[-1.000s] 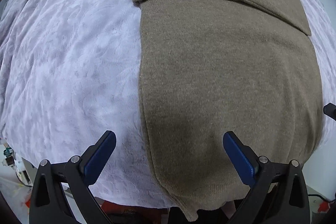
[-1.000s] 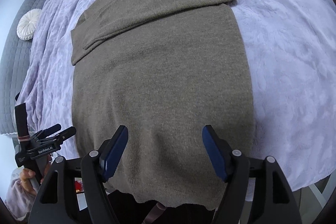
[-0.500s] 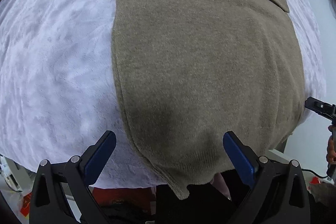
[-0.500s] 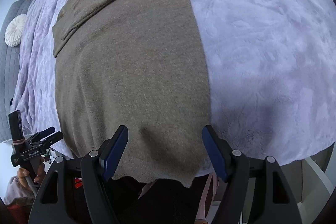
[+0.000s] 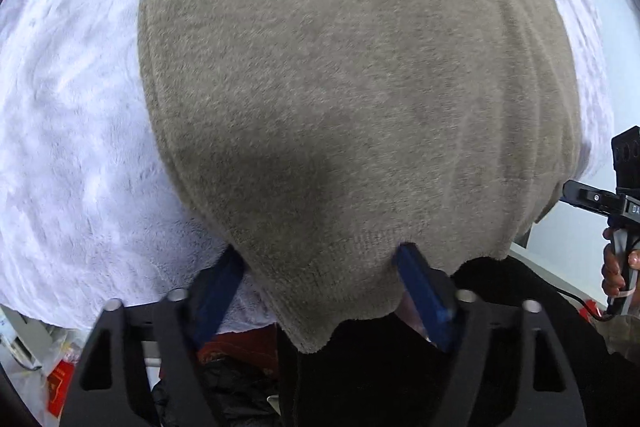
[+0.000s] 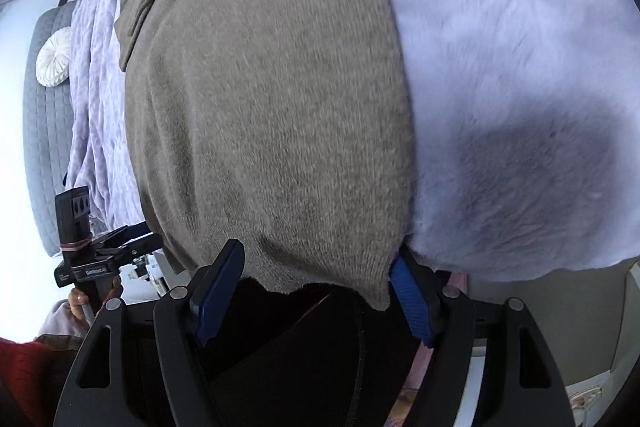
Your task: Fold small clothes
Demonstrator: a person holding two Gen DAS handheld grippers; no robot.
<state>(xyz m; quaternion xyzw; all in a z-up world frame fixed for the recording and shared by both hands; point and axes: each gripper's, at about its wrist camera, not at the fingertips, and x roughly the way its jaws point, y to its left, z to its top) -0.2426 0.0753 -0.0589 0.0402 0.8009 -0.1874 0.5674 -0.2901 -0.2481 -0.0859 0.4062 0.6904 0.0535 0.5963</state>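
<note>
An olive-brown knit sweater (image 5: 352, 79) lies flat on a pale lilac fluffy bedspread (image 5: 68, 131), its sleeves folded across the far part; it also shows in the right wrist view (image 6: 272, 107). Its bottom hem hangs over the near edge of the bed. My left gripper (image 5: 320, 263) is open, its blue fingers straddling the hem's left corner, the cloth lying over the fingertips. My right gripper (image 6: 316, 263) is open, its blue fingers straddling the hem's right corner. Neither is closed on the cloth.
The bedspread (image 6: 512, 75) stretches wide to the right of the sweater. A grey quilted headboard (image 6: 48, 131) with a white round cushion (image 6: 54, 57) stands at the far left. The other gripper shows at the edge of each view (image 5: 612, 203), (image 6: 100, 259). Clutter lies on the floor below the bed edge (image 5: 60, 379).
Both grippers have dropped and moved in toward the sweater's bottom hem, which now lies between each pair of open fingers. The sweater has not visibly shifted.
</note>
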